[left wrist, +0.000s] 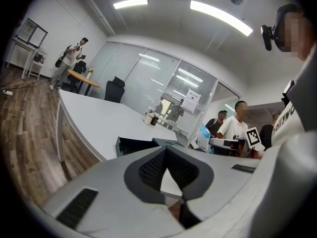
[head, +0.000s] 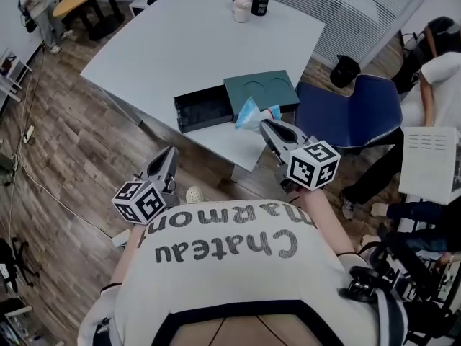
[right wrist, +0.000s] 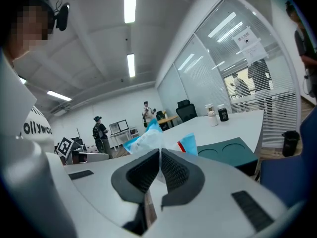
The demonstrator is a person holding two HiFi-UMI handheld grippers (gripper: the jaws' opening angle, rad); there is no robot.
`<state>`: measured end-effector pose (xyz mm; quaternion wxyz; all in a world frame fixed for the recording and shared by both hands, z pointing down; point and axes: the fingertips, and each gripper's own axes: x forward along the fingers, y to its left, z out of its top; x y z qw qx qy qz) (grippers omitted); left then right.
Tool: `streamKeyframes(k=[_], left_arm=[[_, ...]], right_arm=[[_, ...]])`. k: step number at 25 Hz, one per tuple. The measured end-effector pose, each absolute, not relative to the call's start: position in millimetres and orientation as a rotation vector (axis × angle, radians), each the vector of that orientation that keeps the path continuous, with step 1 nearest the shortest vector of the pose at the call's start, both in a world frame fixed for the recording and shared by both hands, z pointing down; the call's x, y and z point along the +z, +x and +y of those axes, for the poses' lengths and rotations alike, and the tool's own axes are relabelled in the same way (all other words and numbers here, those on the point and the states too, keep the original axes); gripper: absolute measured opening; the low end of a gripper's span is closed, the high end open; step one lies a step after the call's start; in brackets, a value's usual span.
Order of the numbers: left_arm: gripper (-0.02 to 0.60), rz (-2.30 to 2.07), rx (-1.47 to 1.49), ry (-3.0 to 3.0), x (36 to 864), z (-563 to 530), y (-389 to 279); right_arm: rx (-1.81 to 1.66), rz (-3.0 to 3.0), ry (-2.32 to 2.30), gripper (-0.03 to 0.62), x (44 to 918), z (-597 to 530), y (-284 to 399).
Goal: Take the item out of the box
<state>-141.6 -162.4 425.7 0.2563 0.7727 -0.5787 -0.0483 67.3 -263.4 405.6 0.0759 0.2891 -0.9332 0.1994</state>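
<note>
A dark green box [head: 204, 107] lies open on the pale table [head: 187, 42], its tray empty and its lid [head: 261, 91] beside it on the right. My right gripper [head: 264, 125] is shut on a light blue and white packet [head: 252, 114], held up at the table's near edge, just in front of the lid. In the right gripper view the packet [right wrist: 146, 140] sticks up between the pads. My left gripper [head: 168, 156] hangs below the table edge over the floor, jaws shut and empty. The box [left wrist: 136, 145] shows beyond it in the left gripper view.
Two small containers [head: 248, 1] stand at the table's far end. A blue chair [head: 351, 114] sits close on the right, with a seated person [head: 436, 85] beyond it. Wood floor [head: 65, 157] lies on the left. People stand in the background.
</note>
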Motion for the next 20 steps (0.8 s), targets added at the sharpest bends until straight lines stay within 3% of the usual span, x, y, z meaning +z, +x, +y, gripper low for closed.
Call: streamKeyframes(k=[20], left_arm=[[0.012, -1.593, -0.144, 2.101, 423, -151, -121]], right_arm=[[0.573, -2.779, 0.849, 0.012, 415, -251, 88]])
